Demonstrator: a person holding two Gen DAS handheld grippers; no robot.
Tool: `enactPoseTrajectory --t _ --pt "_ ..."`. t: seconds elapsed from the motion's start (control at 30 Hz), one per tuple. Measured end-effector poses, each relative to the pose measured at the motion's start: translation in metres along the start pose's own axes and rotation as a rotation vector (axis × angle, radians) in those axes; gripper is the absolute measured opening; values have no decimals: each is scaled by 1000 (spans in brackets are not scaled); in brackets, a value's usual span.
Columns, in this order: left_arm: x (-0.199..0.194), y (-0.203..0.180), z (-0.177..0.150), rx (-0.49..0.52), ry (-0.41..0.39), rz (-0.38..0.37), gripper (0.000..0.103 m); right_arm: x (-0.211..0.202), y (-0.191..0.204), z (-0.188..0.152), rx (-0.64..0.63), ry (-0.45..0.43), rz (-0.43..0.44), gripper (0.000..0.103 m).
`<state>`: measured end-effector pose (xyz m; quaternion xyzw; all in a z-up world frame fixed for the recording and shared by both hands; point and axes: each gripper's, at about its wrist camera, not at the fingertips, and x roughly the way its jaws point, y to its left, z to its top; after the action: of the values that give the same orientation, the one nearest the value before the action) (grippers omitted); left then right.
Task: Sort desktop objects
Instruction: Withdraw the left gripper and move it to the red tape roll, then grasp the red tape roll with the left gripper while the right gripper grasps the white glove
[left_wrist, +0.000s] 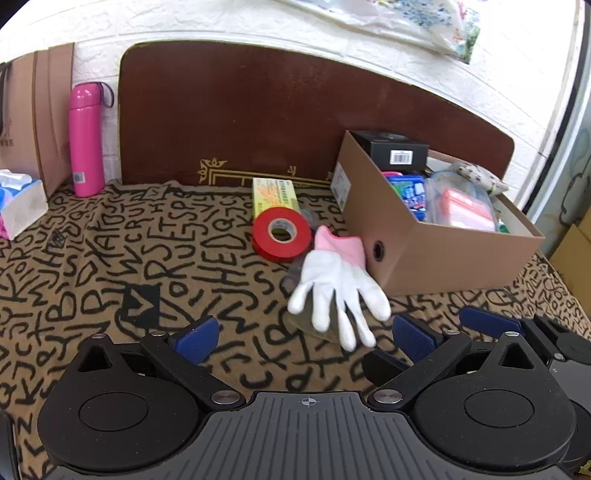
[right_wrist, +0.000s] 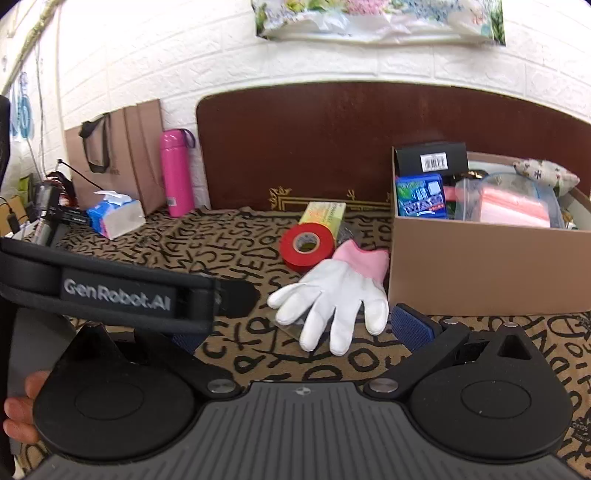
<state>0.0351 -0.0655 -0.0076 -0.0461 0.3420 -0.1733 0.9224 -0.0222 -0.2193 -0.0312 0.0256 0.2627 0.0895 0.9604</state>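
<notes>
A white glove with a pink cuff lies on the patterned cloth beside the open cardboard box. A red tape roll and a yellow-green box lie just behind it. The box holds a black carton, a blue pack and a zip bag with pink contents. My left gripper is open and empty, the glove's fingertips just ahead of it. My right gripper is open and empty, close in front of the glove; its left finger is hidden behind the left gripper's body.
A pink flask stands at the back left by a brown paper bag. A tissue pack lies at the left. A dark brown board leans on the white brick wall.
</notes>
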Motion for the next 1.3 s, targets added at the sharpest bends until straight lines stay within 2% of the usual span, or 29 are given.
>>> enactPoseTrajectory --t 0.47,0.7,0.97,1.07,1.2,1.3 --pt "65 41 31 -60 33 29 100 66 -10 6 31 61 -30 101" --pt "105 52 49 -111 43 21 94 101 -14 9 61 99 -30 93" --pt "151 62 65 -175 69 27 81 119 -26 7 98 119 -57 83" --pt "159 64 71 -202 73 -5 80 121 -29 7 110 121 -51 82" --pt "167 58 79 -167 67 -7 79 124 -30 7 114 120 -54 78" --pt "178 59 82 -176 93 -20 71 125 -31 7 119 123 -51 73"
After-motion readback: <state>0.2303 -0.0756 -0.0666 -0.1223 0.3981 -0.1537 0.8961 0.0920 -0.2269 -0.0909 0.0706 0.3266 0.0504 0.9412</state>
